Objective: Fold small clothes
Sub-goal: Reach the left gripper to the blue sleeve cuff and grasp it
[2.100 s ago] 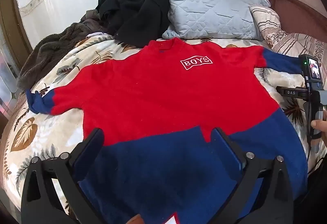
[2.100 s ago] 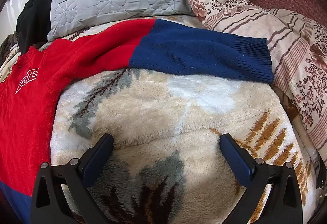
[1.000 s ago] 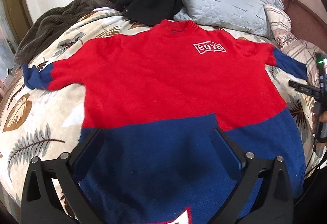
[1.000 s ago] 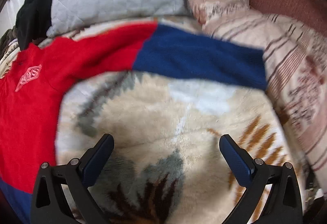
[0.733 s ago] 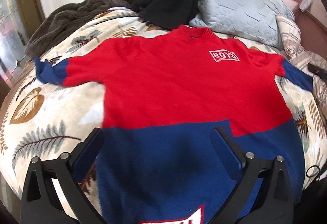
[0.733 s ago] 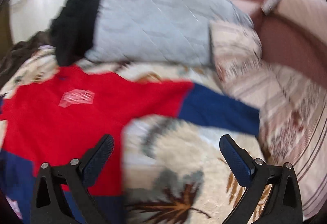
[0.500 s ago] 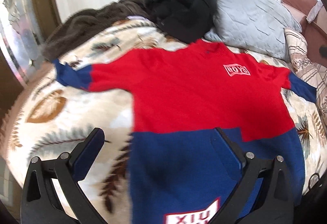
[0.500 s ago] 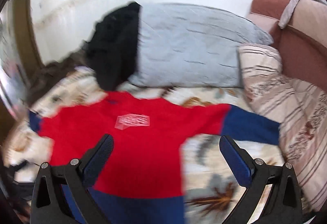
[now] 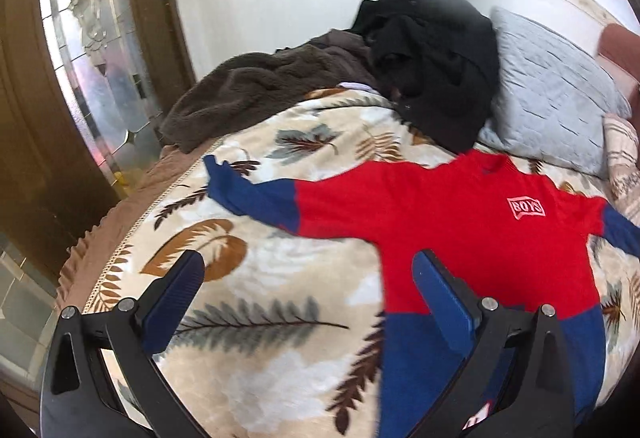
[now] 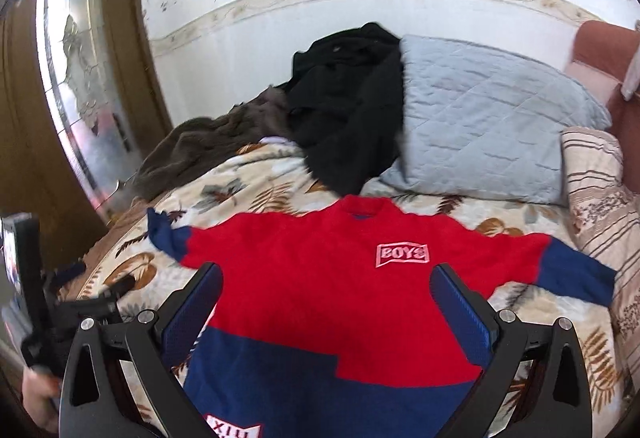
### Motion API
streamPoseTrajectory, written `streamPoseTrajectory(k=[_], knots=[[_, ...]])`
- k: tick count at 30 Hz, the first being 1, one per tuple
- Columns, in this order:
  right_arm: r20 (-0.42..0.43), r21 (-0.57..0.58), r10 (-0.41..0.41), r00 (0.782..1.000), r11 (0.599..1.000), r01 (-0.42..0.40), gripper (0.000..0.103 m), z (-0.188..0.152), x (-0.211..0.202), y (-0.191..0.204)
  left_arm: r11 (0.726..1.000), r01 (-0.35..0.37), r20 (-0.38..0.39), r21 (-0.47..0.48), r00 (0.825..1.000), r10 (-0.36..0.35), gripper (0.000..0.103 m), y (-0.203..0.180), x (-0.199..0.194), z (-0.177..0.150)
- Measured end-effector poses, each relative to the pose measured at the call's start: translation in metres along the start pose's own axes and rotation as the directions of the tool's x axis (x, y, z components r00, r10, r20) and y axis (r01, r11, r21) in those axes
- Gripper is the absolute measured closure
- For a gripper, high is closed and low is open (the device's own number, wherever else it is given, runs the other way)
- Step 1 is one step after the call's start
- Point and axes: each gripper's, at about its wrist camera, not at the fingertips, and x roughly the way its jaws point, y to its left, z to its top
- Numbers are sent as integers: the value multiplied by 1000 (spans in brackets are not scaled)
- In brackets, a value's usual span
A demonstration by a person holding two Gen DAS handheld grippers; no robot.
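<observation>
A red and blue sweater (image 9: 460, 222) with a white "BOYS" patch lies flat, face up, on the leaf-print blanket (image 9: 256, 278), both sleeves spread out. It also shows in the right wrist view (image 10: 328, 286). My left gripper (image 9: 308, 278) is open and empty, above the blanket to the left of the sweater's body, near its left sleeve (image 9: 252, 194). My right gripper (image 10: 326, 290) is open and empty, above the middle of the sweater. The left gripper's handle and the hand on it show at the left edge of the right wrist view (image 10: 32, 302).
A black garment (image 10: 348, 106) and a brown fleece (image 10: 208, 142) are heaped at the head of the bed. A grey quilted pillow (image 10: 480, 118) and a striped pillow (image 10: 596, 174) lie at the right. A wooden door with a glass panel (image 9: 92, 50) stands to the left.
Both grippers have swung left. The left one went from over the blue hem to over the blanket beside the left sleeve. The right one went from the right sleeve to over the sweater's middle.
</observation>
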Motion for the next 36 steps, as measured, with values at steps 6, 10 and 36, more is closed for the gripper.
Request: streamPoseTrajectory(k=[6,10,36], knots=[[-37,1,27,999,1000,-27,0,-3,11,11,999,-20,-16,-35,1000,19,0,16,11,0],[-55,7,44,998,999,-43,0,-4,19,12,999,-32,-24,-39,999,31,0,22,17,-2],[-133,-65,144,981,986,-153,0,-18,84,50,976,-138,-201,-167,974,103,0,91,121,-18]])
